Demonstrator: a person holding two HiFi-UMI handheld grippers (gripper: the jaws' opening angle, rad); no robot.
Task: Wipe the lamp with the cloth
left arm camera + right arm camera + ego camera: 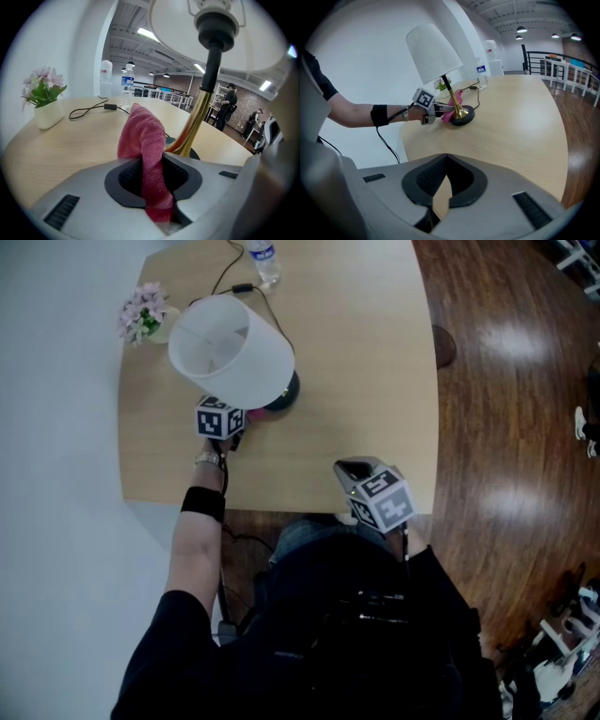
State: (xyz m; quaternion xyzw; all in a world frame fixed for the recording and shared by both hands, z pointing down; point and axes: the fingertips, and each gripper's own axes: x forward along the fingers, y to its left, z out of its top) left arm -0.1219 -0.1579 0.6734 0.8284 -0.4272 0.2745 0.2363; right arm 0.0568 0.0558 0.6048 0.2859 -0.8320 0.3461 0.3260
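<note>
While the left claw [150, 161] clamps the cloth [142, 133] by the lamp [231, 349], right claw [446, 157] hangs closed.

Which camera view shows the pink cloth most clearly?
The left gripper view: the pink cloth stands large at the centre, clamped in the left gripper, beside the lamp's brass stem. The head view shows only a pink sliver beside the shade; the right gripper view shows it small and far.
</note>
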